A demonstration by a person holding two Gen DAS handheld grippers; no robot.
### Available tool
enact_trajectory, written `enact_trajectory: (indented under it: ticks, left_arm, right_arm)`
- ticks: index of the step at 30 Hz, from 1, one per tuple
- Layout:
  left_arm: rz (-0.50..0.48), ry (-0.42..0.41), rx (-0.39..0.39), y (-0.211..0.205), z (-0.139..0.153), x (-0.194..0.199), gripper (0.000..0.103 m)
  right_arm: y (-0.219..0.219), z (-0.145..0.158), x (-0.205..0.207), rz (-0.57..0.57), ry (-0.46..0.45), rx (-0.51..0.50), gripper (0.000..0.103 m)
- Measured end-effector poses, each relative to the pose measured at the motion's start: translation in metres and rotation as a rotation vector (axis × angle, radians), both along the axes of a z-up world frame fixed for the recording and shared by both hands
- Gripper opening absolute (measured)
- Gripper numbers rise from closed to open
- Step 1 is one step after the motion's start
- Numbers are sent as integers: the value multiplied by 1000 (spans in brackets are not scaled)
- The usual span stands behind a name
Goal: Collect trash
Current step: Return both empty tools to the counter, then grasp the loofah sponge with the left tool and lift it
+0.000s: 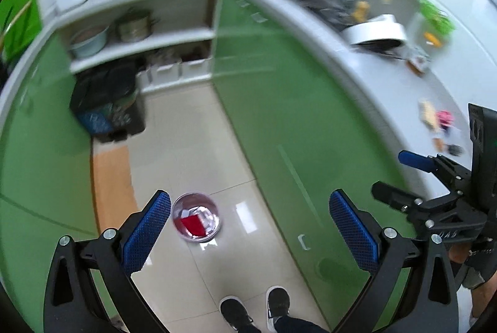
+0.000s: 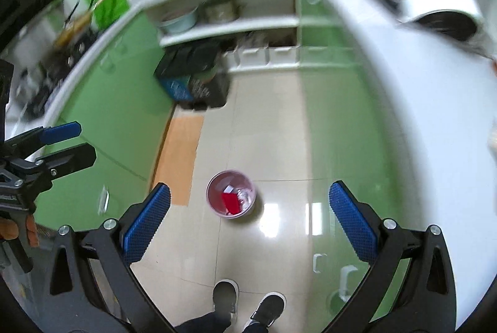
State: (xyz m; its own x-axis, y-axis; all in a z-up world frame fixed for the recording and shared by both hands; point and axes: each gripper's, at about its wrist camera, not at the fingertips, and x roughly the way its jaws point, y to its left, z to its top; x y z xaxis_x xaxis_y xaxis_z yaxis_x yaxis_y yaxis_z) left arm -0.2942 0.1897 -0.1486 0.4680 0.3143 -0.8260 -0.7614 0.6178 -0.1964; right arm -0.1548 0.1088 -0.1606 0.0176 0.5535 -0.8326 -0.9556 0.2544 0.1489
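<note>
Trash scraps (image 1: pixel 439 123) lie loose on the white bench (image 1: pixel 403 103) to the person's right, near its front edge: a pale wrapper, something pink and a few small dark bits, blurred too much to name more closely. A small bin (image 2: pixel 231 198) stands on the tiled floor just ahead of the person's shoes (image 2: pixel 248 305), already holding a red piece and some white paper.

Both tools are held over the floor, aimed down the aisle. The left gripper (image 1: pixel 250 235) has its jaws spread wide with nothing between them, and the right gripper (image 2: pixel 250 221) is the same, spread and empty.

The likely next move is a reach to the bench for one of the scraps. The risks I see: the pieces look thin and light, so wide pads may slide over them or push them along the smooth top and off the edge onto the floor. They also lie close together, so a pinch could take two or knock a neighbour away. The bin is narrow and low, so a release from this height could miss it.
</note>
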Motion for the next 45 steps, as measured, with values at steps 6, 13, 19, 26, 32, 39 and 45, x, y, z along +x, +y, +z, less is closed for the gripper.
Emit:
enact_trajectory:
  ticks: [6, 13, 19, 26, 32, 39, 45]
  left_arm:
    - [-175, -28, 19, -36, 57, 62, 98]
    - [-370, -76, 34, -79, 85, 154, 98]
    - [-479, -89, 54, -117, 96, 229, 98]
    - [-527, -65, 65, -131, 89, 302, 98]
    - [-570, -5, 64, -125, 70, 356, 98]
    - [-626, 60, 78, -115, 39, 407, 98]
    - [-662, 124, 58, -104, -1, 447, 98]
  right_arm:
    - [-95, 63, 61, -203, -53, 21, 100]
    - [-194, 89, 126, -418, -89, 28, 100]
    - [-253, 97, 181, -513, -94, 33, 100]
    - [-277, 96, 224, -537, -84, 36, 100]
    - [-276, 88, 247, -566, -63, 31, 100]
    - [-265, 79, 266, -591, -44, 11, 100]
    - [-260, 65, 284, -629, -24, -6, 100]
